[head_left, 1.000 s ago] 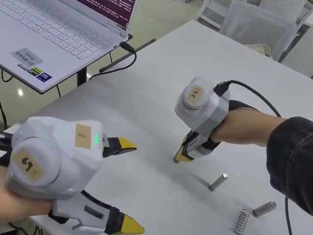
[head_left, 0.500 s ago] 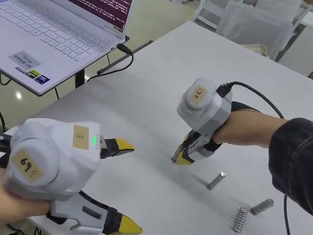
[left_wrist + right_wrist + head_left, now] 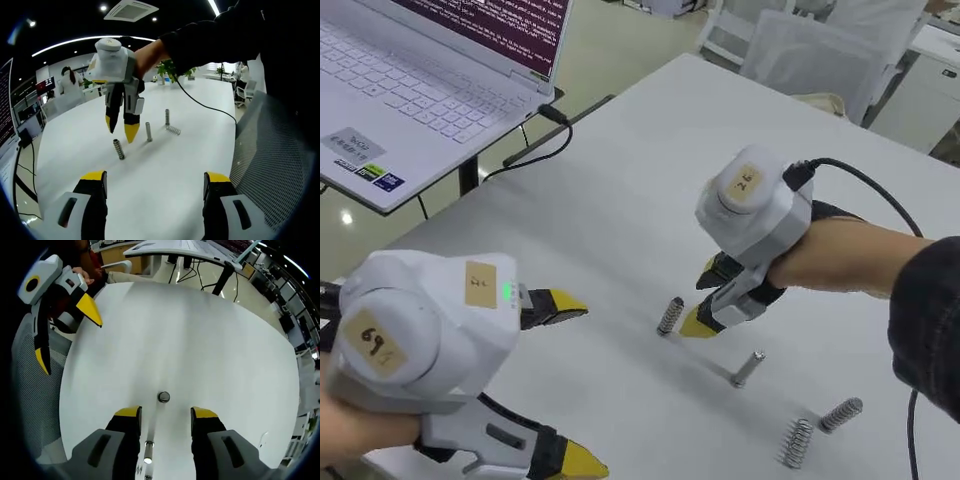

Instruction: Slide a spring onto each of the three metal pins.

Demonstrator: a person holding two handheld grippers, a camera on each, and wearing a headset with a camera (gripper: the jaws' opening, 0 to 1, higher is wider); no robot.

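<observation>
A metal pin with a spring on it [image 3: 669, 315] stands upright on the white table [image 3: 620, 200]. My right gripper [image 3: 702, 298] hovers just right of it, open, with nothing between its tips. In the right gripper view the sprung pin [image 3: 163, 397] shows end-on just ahead of the parted jaws of that gripper [image 3: 165, 413]. A bare pin [image 3: 747, 368] stands further right, and two loose springs [image 3: 798, 442] [image 3: 840, 414] lie beyond it. My left gripper [image 3: 570, 383] is held open and empty at the near left. The left gripper view has the sprung pin [image 3: 118, 149], the bare pin [image 3: 148, 131] and the right gripper [image 3: 120, 129].
An open laptop [image 3: 410, 90] sits on a stand at the far left, its cable [image 3: 535, 140] trailing by the table edge. A black cable [image 3: 860, 185] runs from the right gripper. White chairs [image 3: 800, 50] stand beyond the far edge.
The right gripper has let go of the spring and drawn back to the right; the sprung pin now stands alone. The left gripper has stayed open in place. The camera shifted.
</observation>
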